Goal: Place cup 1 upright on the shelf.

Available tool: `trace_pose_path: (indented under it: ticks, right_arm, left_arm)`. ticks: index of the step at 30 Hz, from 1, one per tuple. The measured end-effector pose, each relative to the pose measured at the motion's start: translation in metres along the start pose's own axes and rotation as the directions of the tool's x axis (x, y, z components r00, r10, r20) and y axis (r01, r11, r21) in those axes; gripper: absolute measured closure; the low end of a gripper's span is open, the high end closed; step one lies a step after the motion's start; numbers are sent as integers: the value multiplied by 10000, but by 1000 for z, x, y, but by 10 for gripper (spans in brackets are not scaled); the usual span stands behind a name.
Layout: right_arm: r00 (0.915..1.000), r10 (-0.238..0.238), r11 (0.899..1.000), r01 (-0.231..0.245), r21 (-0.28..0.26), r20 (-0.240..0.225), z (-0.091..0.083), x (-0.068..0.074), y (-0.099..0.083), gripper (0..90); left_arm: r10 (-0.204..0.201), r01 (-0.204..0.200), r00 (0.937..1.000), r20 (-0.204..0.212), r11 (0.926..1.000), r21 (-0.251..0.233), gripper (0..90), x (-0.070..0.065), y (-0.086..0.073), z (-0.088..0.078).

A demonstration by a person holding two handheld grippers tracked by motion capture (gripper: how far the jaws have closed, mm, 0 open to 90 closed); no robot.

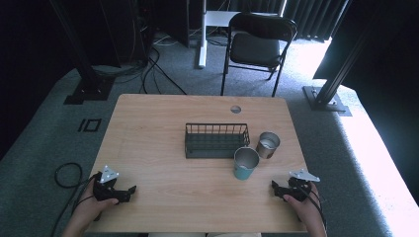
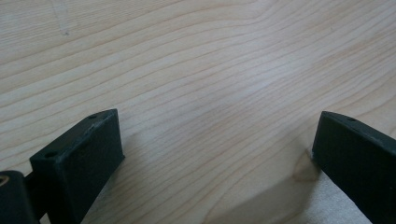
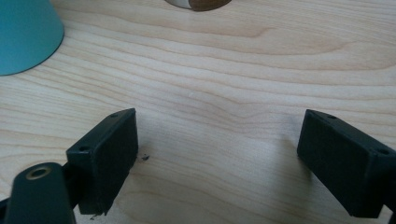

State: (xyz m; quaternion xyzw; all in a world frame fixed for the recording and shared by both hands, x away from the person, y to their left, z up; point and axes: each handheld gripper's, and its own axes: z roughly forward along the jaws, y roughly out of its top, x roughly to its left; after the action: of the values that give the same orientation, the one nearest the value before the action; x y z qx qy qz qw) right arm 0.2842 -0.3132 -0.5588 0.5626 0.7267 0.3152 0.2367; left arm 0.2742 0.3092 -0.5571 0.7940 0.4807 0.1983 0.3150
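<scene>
Mid-table stands a black wire basket (image 1: pixel 216 140), which looks empty. Just to its right is a silver metal cup (image 1: pixel 268 144), and in front of that a teal cup (image 1: pixel 245 163), both upright. My left gripper (image 1: pixel 129 193) rests low at the table's front left, open, with bare wood between its jaws (image 2: pixel 215 121). At the front right, my right gripper (image 1: pixel 275 189) is also open and holds nothing (image 3: pixel 217 116). Ahead of it to the left is the teal cup's wall (image 3: pixel 25 32), and the silver cup's base (image 3: pixel 198 3) sits at the top edge.
The wooden table (image 1: pixel 163 123) has a round cable hole (image 1: pixel 235 109) near its far edge. A black folding chair (image 1: pixel 257 42) stands behind the table. Cables (image 1: pixel 66 175) lie on the grey carpet at left, and black frame posts (image 1: pixel 328 91) stand at both sides.
</scene>
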Motion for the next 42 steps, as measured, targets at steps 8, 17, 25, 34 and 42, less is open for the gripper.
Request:
trace_pose_path:
  ticks: [8,17,25,34,42]
  right_arm:
    - [10000,1,10000,-1,3,0,0,0,0,120]
    - [10000,2,10000,-2,3,-1,0,0,0,120]
    - [10000,1,10000,-1,4,0,0,0,0,120]
    - [10000,-1,10000,1,6,0,0,0,0,120]
    - [10000,1,10000,-1,6,1,0,0,0,120]
  left_arm:
    - [475,-473,9987,211,9989,-62,25,-7,2,1]
    - [1090,-1088,9931,436,9940,-76,25,-19,11,5]
    - [1569,-1573,9847,752,9876,-7,25,-30,19,10]
    - [1980,-1980,9744,1068,9801,-109,25,-44,31,13]
    - [2473,-2475,9572,1507,9687,-178,24,-62,44,20]
